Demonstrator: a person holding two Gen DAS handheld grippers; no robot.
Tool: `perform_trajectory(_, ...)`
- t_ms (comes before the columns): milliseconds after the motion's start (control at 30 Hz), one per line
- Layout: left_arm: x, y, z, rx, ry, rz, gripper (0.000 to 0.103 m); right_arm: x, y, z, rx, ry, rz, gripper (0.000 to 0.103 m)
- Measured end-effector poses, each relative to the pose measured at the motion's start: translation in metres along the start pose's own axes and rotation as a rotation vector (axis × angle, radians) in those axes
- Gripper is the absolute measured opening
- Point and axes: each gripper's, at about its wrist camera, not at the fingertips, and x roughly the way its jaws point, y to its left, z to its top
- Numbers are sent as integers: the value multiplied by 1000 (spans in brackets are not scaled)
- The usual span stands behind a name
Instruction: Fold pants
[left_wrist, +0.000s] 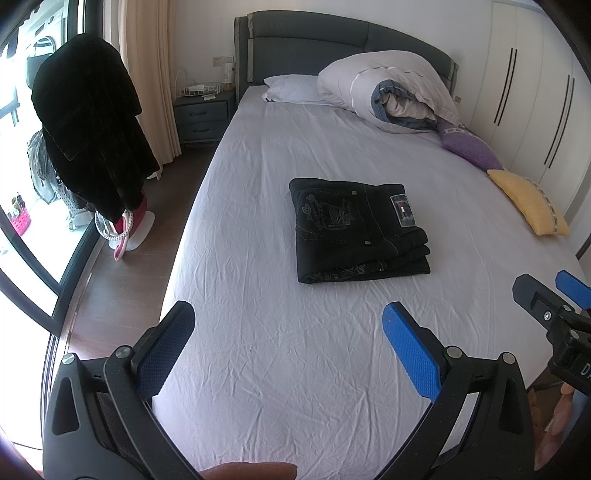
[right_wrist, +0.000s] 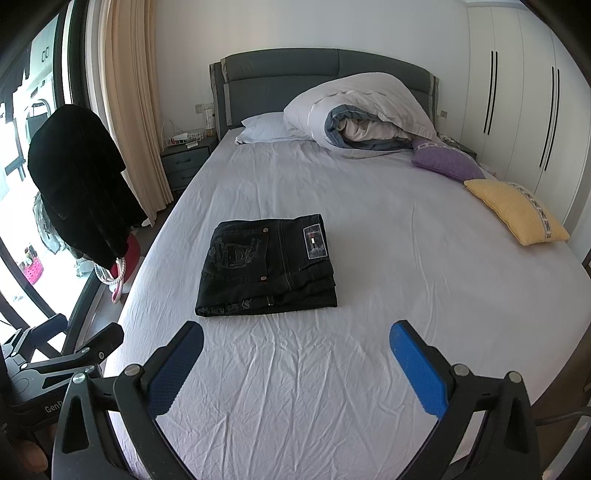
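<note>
The black pants (left_wrist: 358, 230) lie folded in a compact stack mid-frame on the bed (left_wrist: 295, 369). Both the left hand-held gripper (left_wrist: 288, 347) and right hand-held gripper (right_wrist: 295, 363) gape wide, holding nothing. Any further nudge could topple the layered stack

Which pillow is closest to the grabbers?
The yellow pillow, at the bed's right edge. The purple pillow lies behind it, and the white pillow sits up by the headboard.
</note>
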Motion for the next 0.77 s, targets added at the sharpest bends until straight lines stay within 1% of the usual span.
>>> perform_trajectory(300,1,1,0,0,1,-3,103,-1,0,-2,0,3,2,103)
perform_trajectory(500,4,2,-8,-3,8,-3,103,-1,-1,-2,0,4,2,103)
perform_trajectory(700,3,1,-12,14,-11,13,103,0,-2,-1,1,5,2,103)
perform_trajectory(767,4,0,-11,18,-10,13,103,-2,-1,-6,5,8,3,103)
